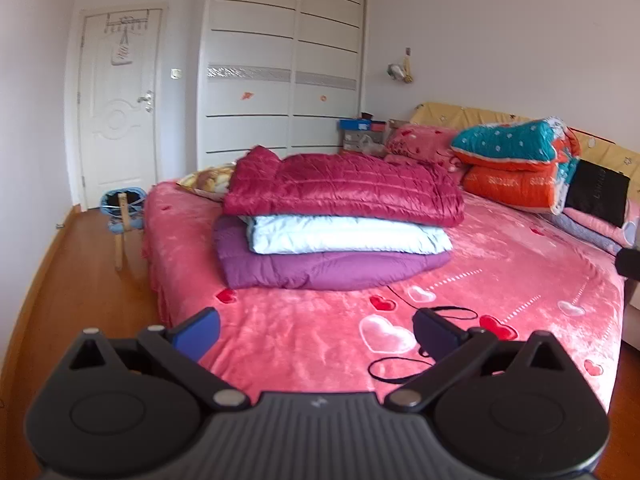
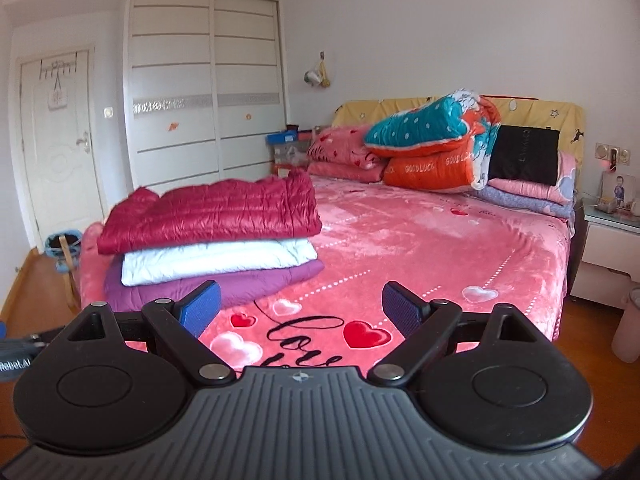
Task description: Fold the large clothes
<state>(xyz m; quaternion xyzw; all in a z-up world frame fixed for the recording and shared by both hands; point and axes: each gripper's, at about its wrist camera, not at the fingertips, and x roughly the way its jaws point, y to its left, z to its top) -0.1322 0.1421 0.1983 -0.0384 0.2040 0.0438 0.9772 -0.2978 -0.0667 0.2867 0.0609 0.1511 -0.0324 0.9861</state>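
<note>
A: What worries us from here?

B: Mostly the stack (image 1: 336, 220). Three folded coats sit one on another near the bed's (image 1: 500, 280) left edge, and the red coat (image 1: 344, 188) on top is slick and puffy. If we nudge it while reaching past, we judge it could slide off toward the floor (image 1: 80, 280).

A: And our fingers?

B: Both sets are spread wide and hold nothing. The left gripper (image 1: 316, 334) hovers over the foot of the bed, well short of the stack; the right gripper (image 2: 301, 306) hangs over the heart print, the stack just beyond its left finger.

A: How do the coats look?

B: Neat enough. The purple coat (image 1: 332, 270) lies at the bottom and bulges past the others, the white coat (image 1: 348, 236) is flat between, and the red one overhangs on the right with its collar end humped up at the left. No loose garment shows on the open spread, so we reckon the folding is near done.

A: Anything else to snag?

B: A thin black cord (image 1: 400, 368) loops on the spread near our left fingers; it could catch them.
</note>
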